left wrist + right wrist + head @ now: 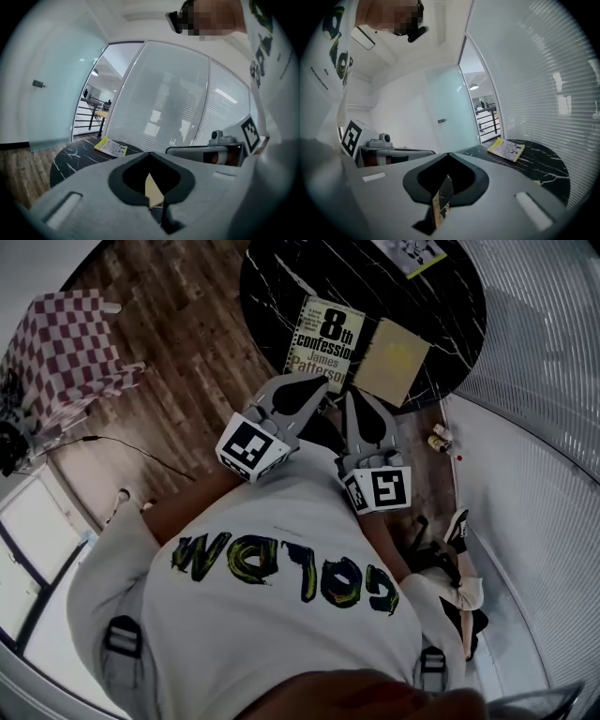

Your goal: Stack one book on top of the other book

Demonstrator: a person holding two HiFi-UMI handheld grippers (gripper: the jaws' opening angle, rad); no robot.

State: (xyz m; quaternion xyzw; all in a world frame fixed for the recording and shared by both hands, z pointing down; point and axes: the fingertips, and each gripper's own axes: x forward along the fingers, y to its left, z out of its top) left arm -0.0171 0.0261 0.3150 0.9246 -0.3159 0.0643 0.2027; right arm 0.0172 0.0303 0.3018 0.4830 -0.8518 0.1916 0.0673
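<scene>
Two books lie side by side on the near part of a round black marble table (281, 277): a pale green paperback with black title print (323, 341) on the left and a plain yellow book (394, 360) on the right. My left gripper (312, 382) is shut and empty, its tips over the paperback's near edge. Just short of the yellow book's near corner, my right gripper (360, 396) is also shut and empty. In the left gripper view the shut left gripper (150, 153) shows a tan sliver through its gap. The right gripper (449, 154) looks the same.
A yellow-edged magazine (409, 251) (111, 146) (506, 149) lies at the table's far side. A checkered cloth-covered piece (61, 348) stands on the wood floor at left. Curved blinds and glass wall (534, 427) run along the right. Small bottles (439, 439) sit on the floor.
</scene>
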